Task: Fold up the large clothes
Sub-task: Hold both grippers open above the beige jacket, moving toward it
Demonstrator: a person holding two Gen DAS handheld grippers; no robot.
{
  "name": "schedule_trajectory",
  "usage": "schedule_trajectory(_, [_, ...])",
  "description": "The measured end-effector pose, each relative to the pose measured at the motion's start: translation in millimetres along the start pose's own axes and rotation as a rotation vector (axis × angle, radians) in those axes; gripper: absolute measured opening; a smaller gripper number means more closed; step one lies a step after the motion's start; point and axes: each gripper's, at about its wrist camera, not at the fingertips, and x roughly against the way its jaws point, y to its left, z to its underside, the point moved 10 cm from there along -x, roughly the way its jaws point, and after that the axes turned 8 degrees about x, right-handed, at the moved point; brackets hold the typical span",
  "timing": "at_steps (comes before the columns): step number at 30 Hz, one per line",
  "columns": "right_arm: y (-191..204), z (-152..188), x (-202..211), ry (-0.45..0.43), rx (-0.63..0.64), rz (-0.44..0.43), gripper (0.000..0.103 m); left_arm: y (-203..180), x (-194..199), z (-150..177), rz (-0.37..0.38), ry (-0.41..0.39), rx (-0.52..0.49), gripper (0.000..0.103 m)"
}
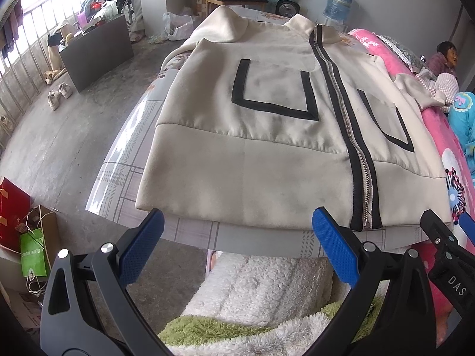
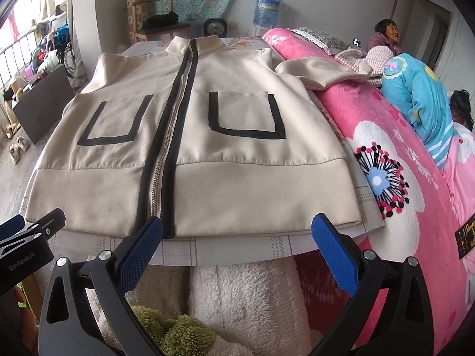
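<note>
A cream zip-up jacket (image 1: 267,154) (image 2: 207,178) with black-trimmed pockets lies flat, front up, on a table (image 1: 267,240) (image 2: 237,250), hem toward me. Its right sleeve (image 2: 323,72) drapes onto the pink blanket; the left sleeve (image 1: 225,25) is folded in by the collar. My left gripper (image 1: 237,222) stands open just before the hem, left of the zipper. My right gripper (image 2: 237,228) is open too, at the hem right of the zipper. Each gripper's body shows at the edge of the other's view. Neither holds anything.
A pink flowered blanket (image 2: 400,163) covers a bed at the right, where people (image 2: 386,37) sit or lie. White and green fleece (image 1: 261,290) shows below the table edge. A dark cabinet (image 1: 95,50), shoes (image 1: 59,95) and bags (image 1: 32,252) stand on the floor at the left.
</note>
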Motion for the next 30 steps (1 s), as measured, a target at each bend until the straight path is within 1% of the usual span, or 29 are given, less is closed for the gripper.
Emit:
schedule_trajectory(14, [6.3,-6.5,4.8,-0.017,0.025,0.004,0.098,3.5,2.8,-2.7,-0.002,-0.014,-0.009,0.097])
schedule_trajectory(30, [9.1,-6.5,7.0,-0.022,0.035,0.009,0.098,6.4,4.3,-2.5,-0.003,-0.014,-0.006,0.097])
